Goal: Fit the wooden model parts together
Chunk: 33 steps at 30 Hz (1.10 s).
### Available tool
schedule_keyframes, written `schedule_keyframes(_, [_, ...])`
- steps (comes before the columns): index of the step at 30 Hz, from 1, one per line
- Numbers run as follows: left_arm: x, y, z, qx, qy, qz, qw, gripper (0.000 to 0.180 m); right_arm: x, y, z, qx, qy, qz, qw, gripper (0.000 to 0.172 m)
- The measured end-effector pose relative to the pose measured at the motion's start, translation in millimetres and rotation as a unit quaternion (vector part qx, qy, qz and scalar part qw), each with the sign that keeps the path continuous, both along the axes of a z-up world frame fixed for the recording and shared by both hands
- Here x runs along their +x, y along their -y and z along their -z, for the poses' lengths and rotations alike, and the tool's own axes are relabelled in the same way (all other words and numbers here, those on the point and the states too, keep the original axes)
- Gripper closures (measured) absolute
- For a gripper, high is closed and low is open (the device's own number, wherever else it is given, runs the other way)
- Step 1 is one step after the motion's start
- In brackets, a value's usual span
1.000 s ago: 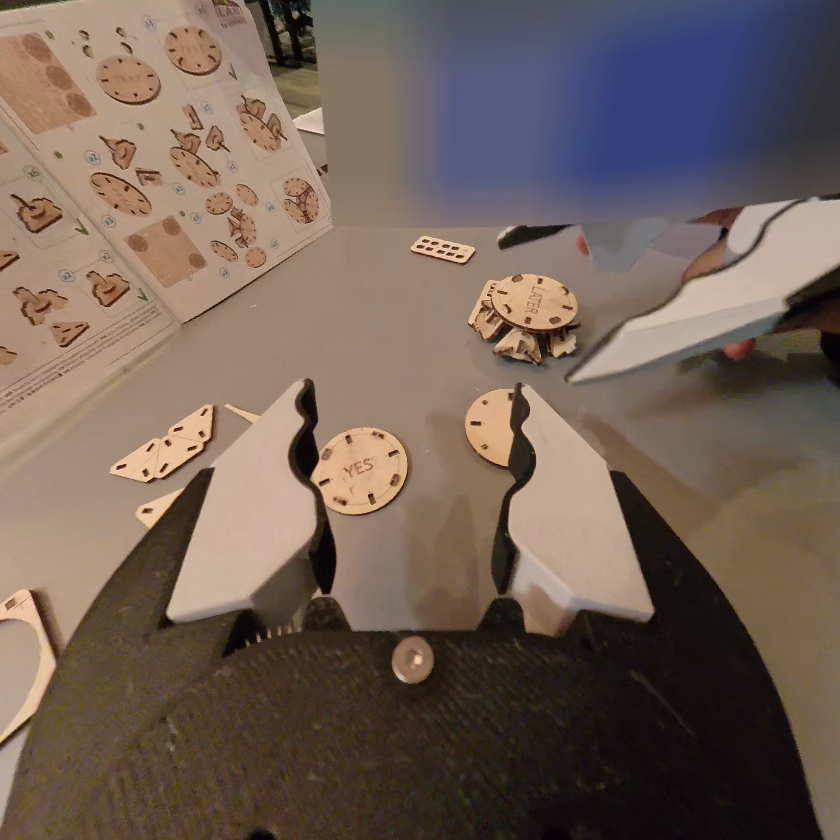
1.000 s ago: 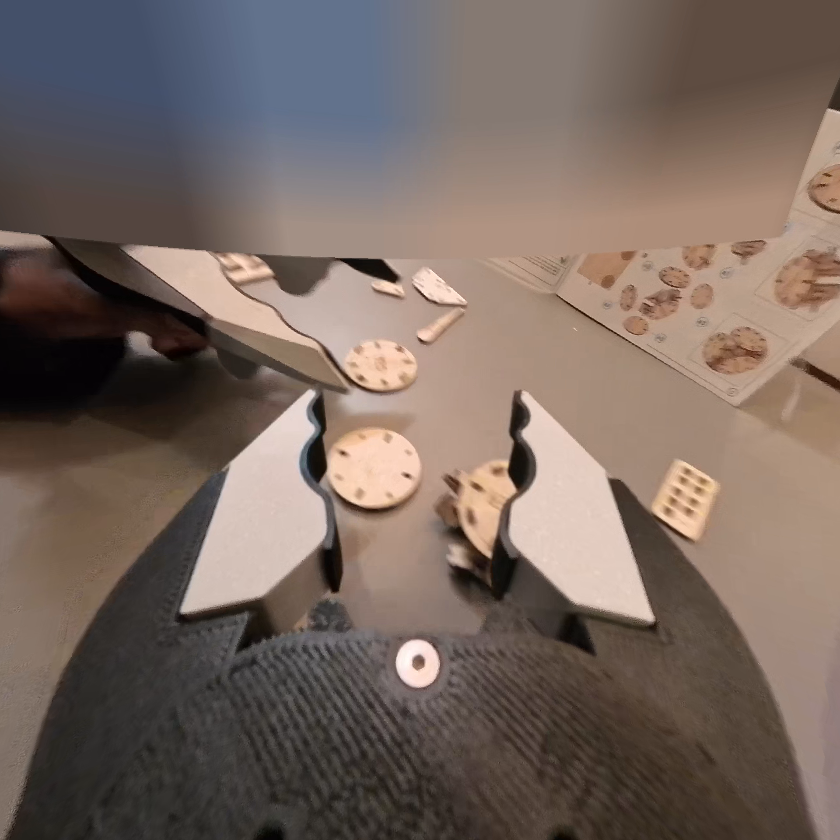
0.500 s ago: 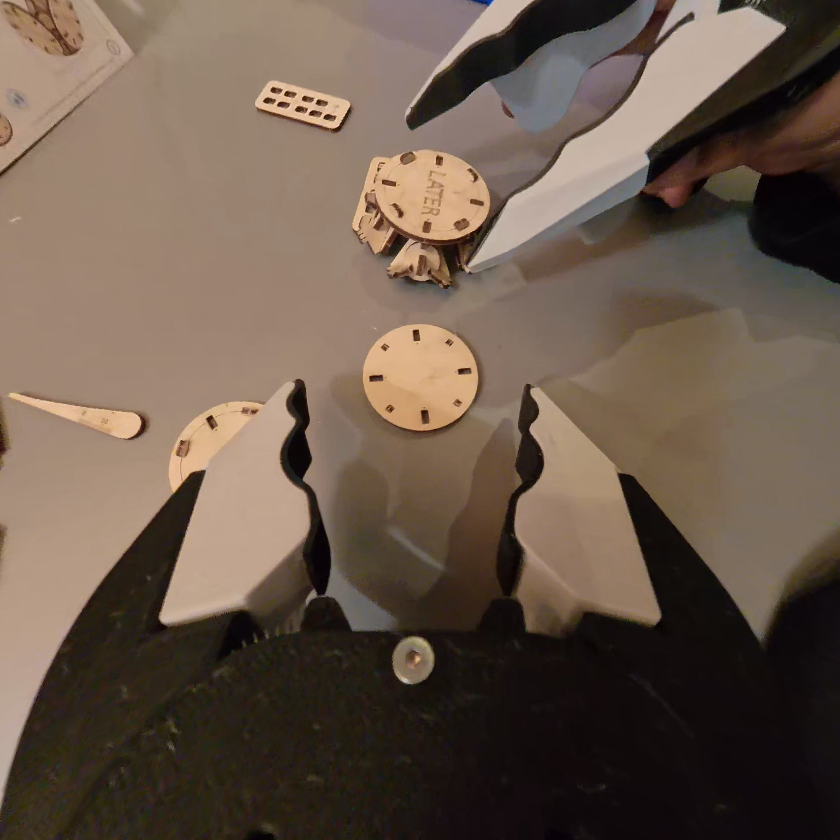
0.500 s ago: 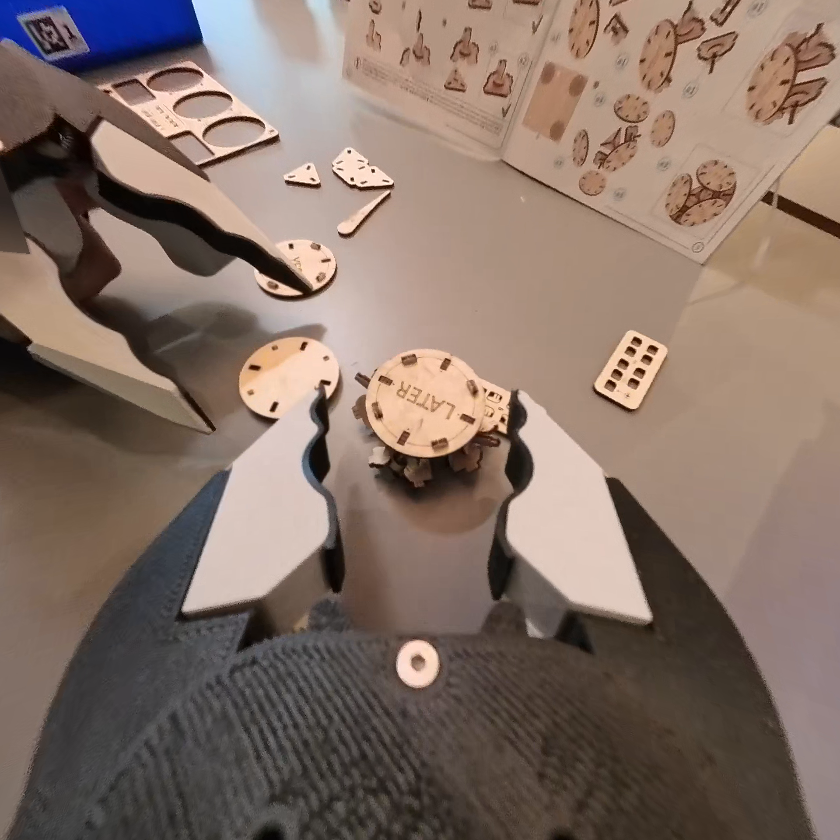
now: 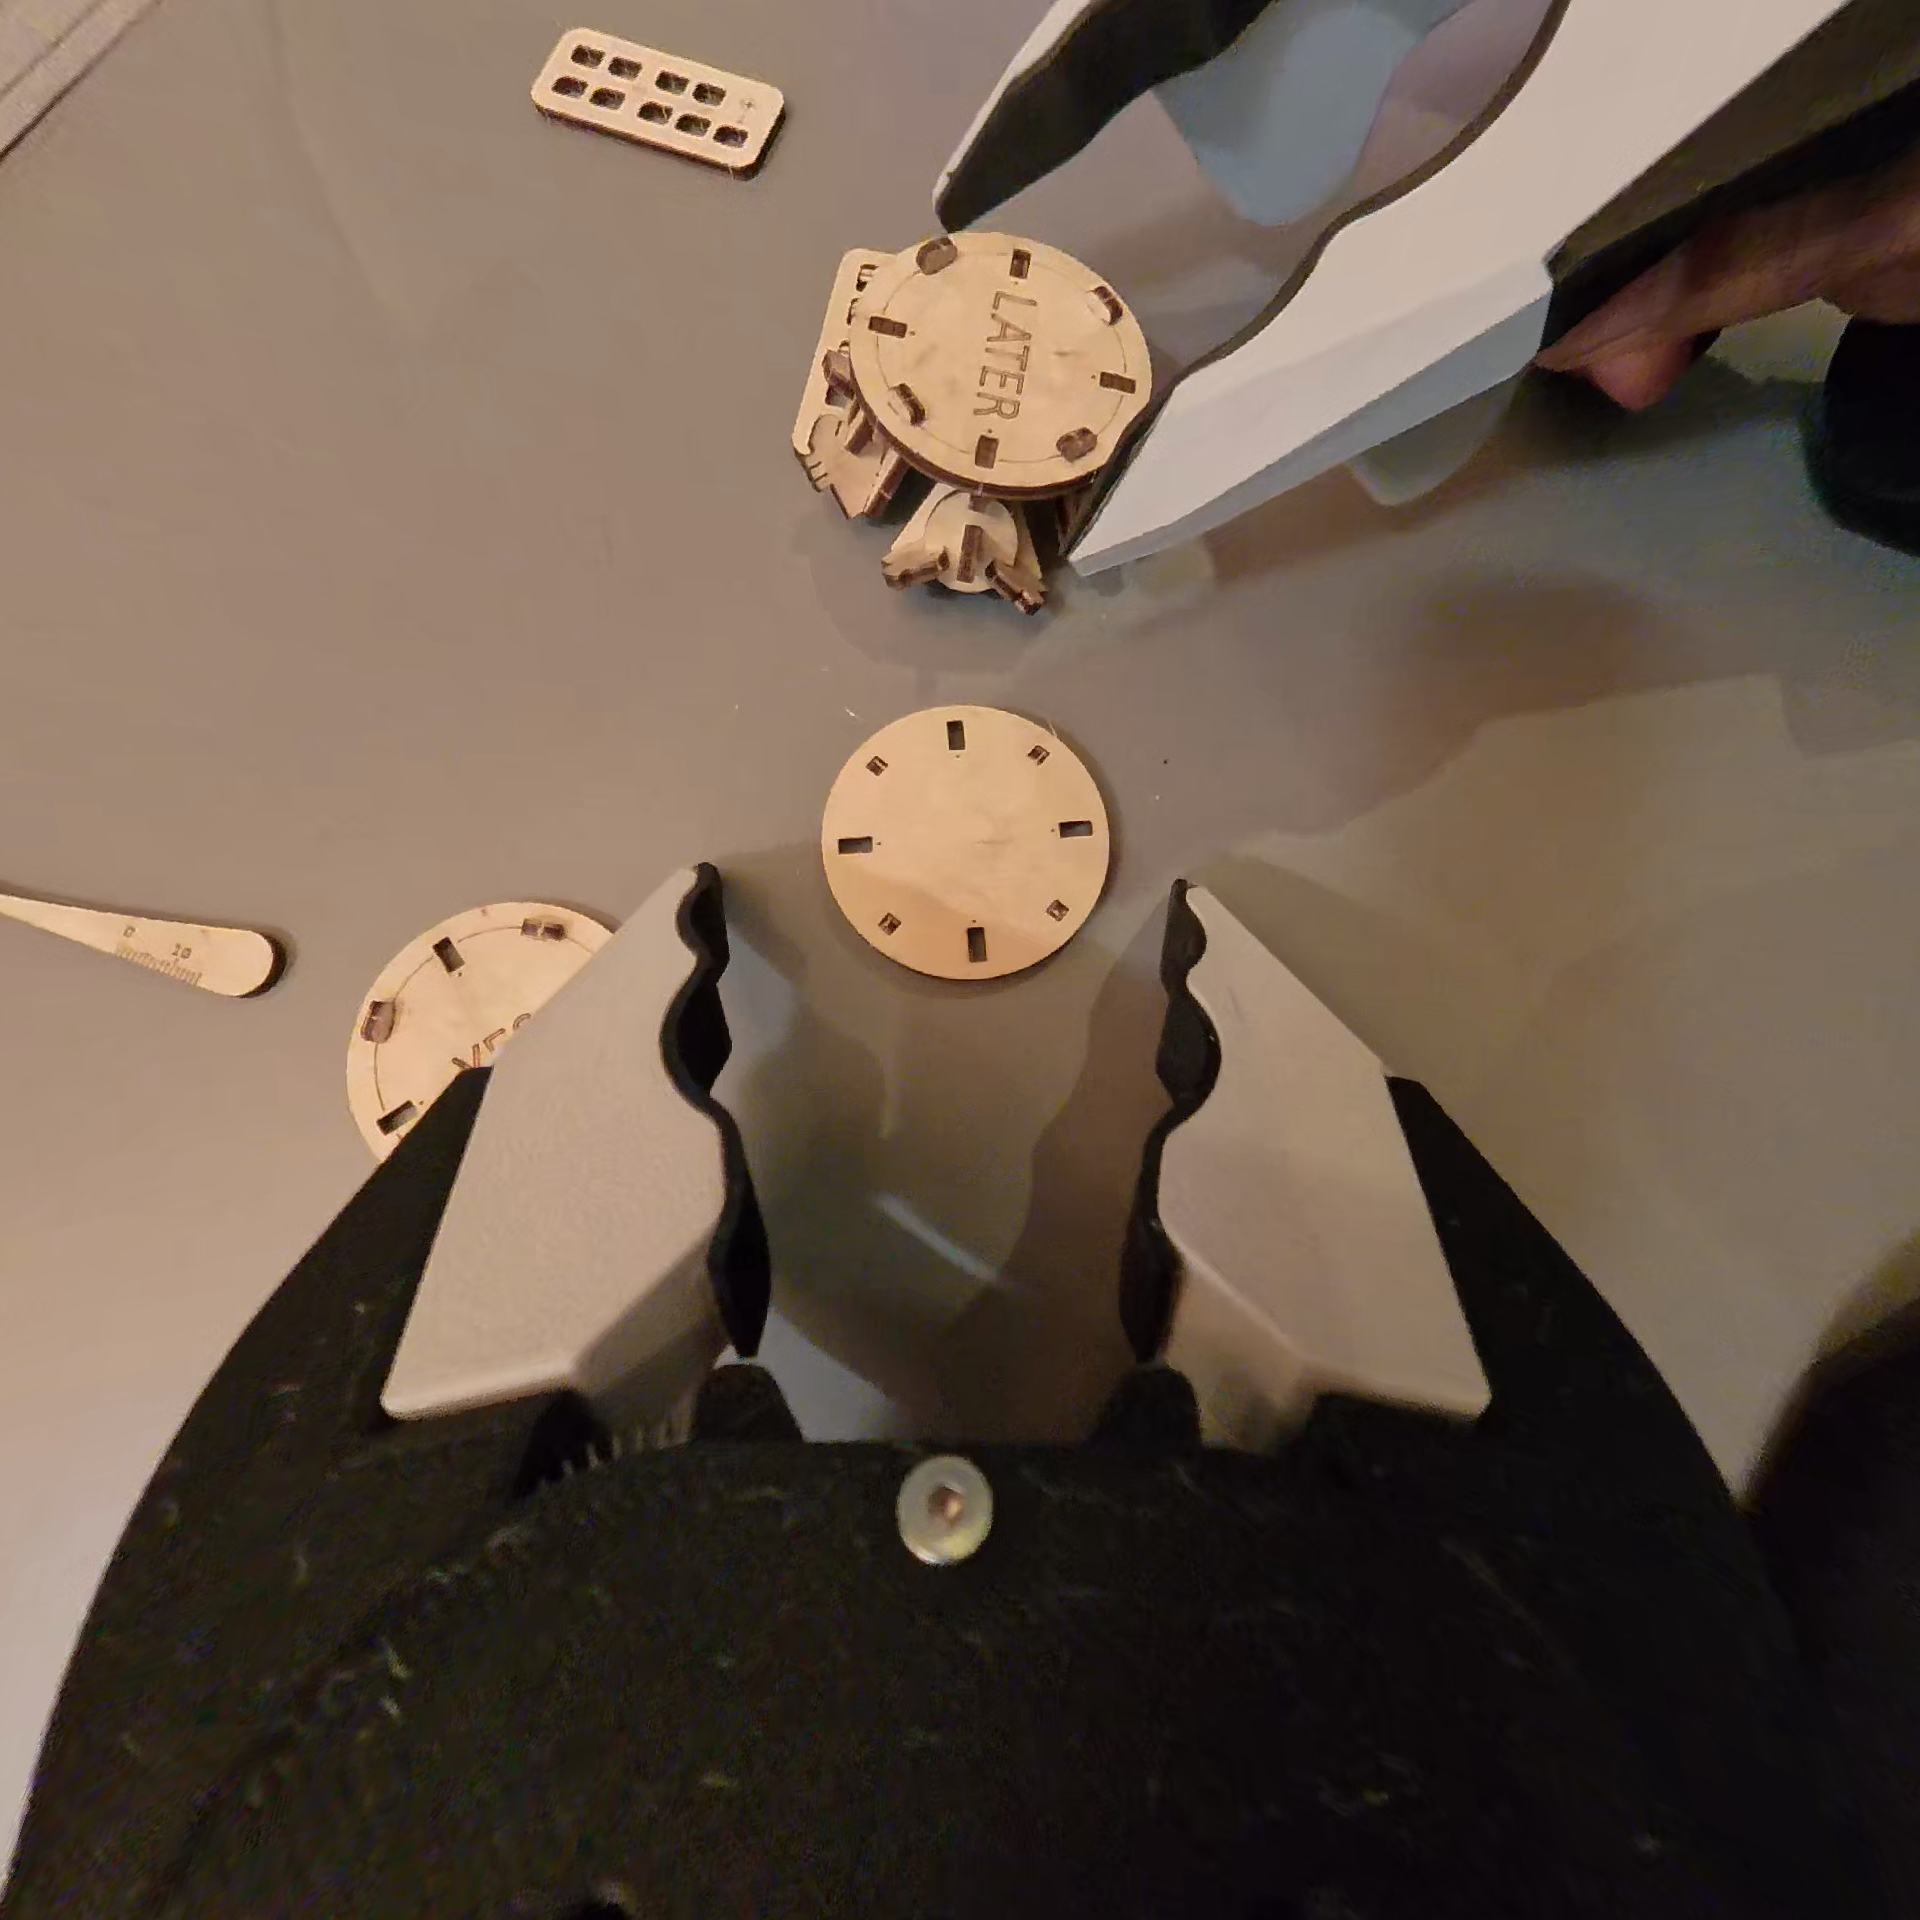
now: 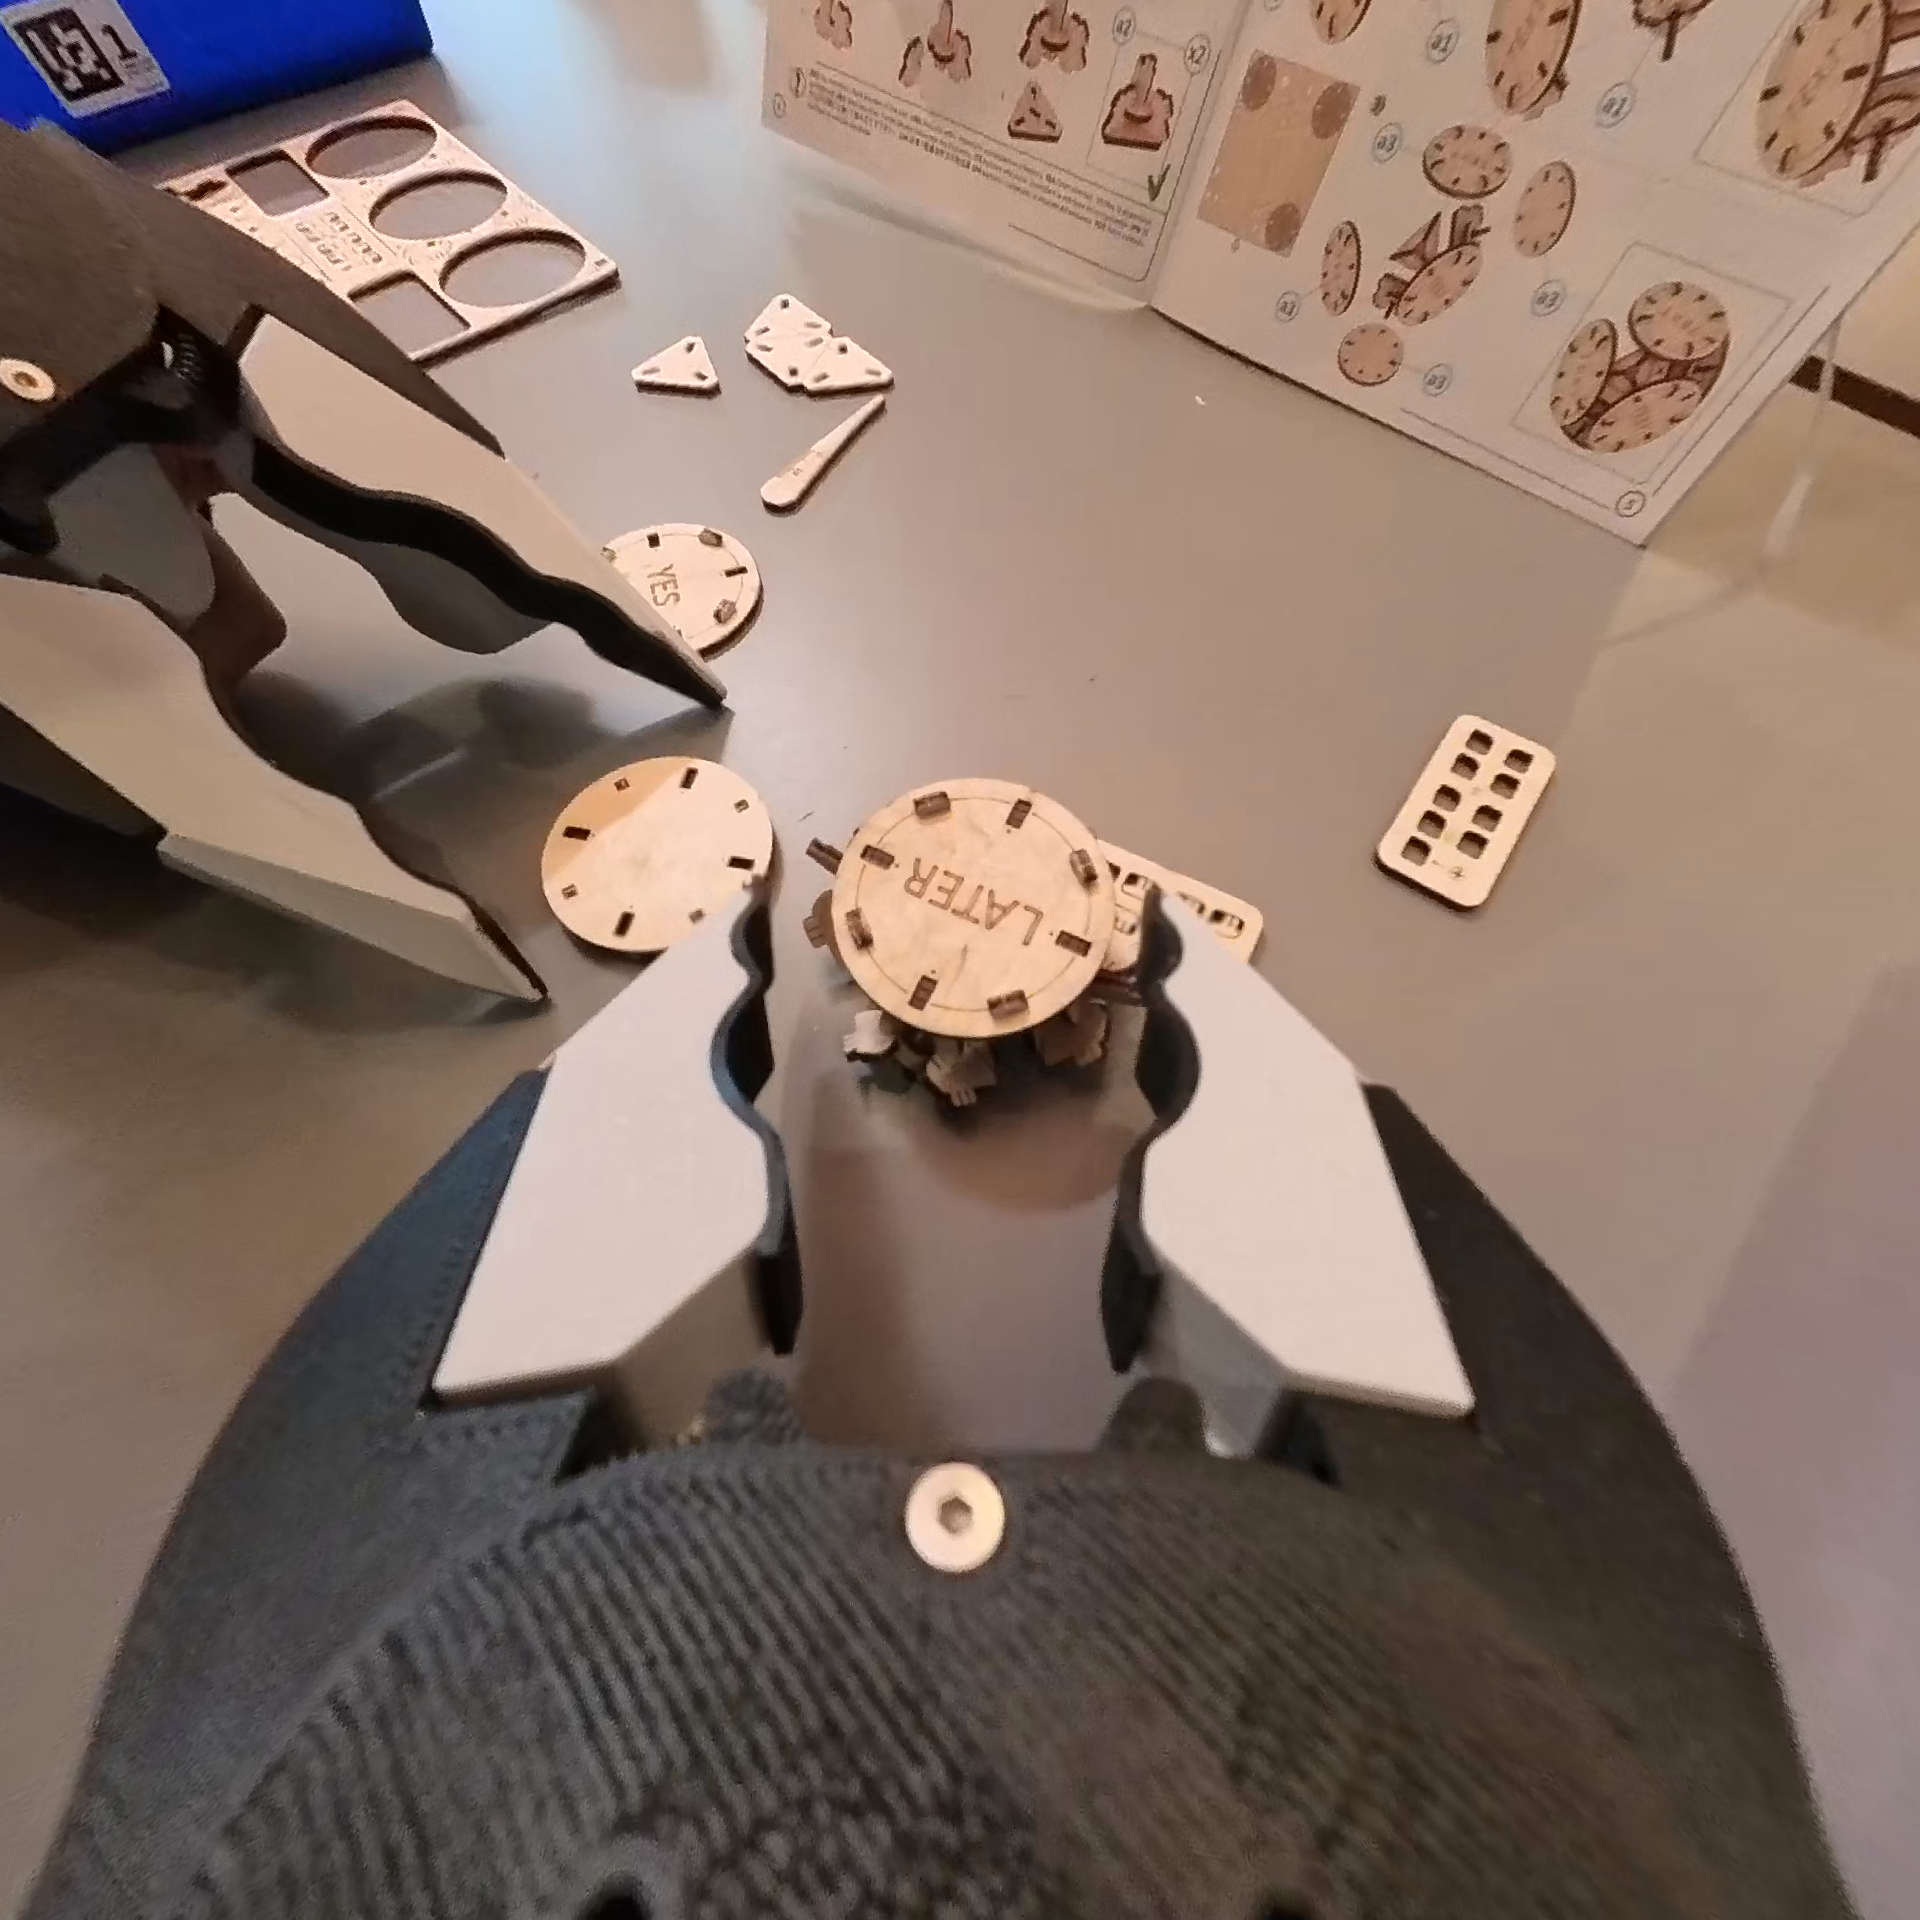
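- Right gripper (image 6: 956, 914): fingers spread wide, straddling the small wooden assembly (image 6: 977, 925). The right finger (image 6: 1174, 956) looks at or very near the disc rim, the left one has a clear gap, so nothing is clamped.
- Wooden assembly stands on the grey worktop (image 6: 1143, 623): a round lettered top disc on a cluster of slotted-together plywood pieces, tilted a bit.
- Handling guess: very light, thin laser-cut ply, stiff but fragile; press-fit tabs could pop apart if squeezed hard. Best hold looks like across the top disc's rim, since the lower bits are irregular.
- Left gripper (image 5: 940, 904): fingers released and wide, holding nothing, low over the worktop. The plain slotted disc (image 5: 971, 842) lies flat just ahead of and between the tips, not touched.
- Plain disc: flat on the worktop, thin, hard to get under; edge pinch only.
- 2nd lettered disc (image 5: 457, 1018) lies flat, partly under the left finger (image 5: 603, 1122) in the left wrist view.
- Other things: wooden pointer stick (image 5: 156, 945), perforated rectangular plate (image 5: 657, 104), another slotted flat piece (image 6: 1195, 914) right behind the assembly, triangular pieces (image 6: 810, 348), emptied cut-out sheet (image 6: 436, 229), instruction leaflet (image 6: 1455, 208), blue box (image 6: 208, 52).
- In the way: the plain disc sits just beside the assembly, and the 2 grippers are close to each other.
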State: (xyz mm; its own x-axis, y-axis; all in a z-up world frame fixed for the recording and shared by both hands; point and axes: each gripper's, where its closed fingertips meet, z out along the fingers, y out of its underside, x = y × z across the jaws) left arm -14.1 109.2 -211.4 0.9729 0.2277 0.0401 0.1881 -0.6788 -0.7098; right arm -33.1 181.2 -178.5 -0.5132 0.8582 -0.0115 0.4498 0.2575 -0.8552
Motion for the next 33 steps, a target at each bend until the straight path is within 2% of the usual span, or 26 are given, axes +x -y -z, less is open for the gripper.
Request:
schedule_keyframes(5, [-3.2,-0.3,-4.6,0.017,0.005,-0.009,1.0,0.097,-1.0,4.9,-17.3,0.007,-0.057,-0.007,0.998,0.097])
schedule_keyframes(9, [-3.9,-0.1,-3.3,0.015,0.015,-0.011,1.0,0.093,-0.9,6.5,-17.5,0.034,-0.072,-0.012,0.997,0.096])
schedule_keyframes(13, [-5.1,-0.5,-2.8,0.006,-0.014,-0.012,1.0,0.085,0.3,12.0,-22.4,0.052,-0.095,-0.024,0.994,0.096])
schedule_keyframes(18, [-8.2,-1.6,-10.4,0.027,-0.029,-0.016,0.999,0.084,2.3,16.7,-33.7,0.051,-0.128,-0.033,0.99,0.1])
schedule_keyframes(33, [-16.8,-2.5,-34.8,0.1,-0.062,-0.03,0.993,0.085,4.0,20.4,-37.4,0.048,-0.14,-0.04,0.988,0.099])
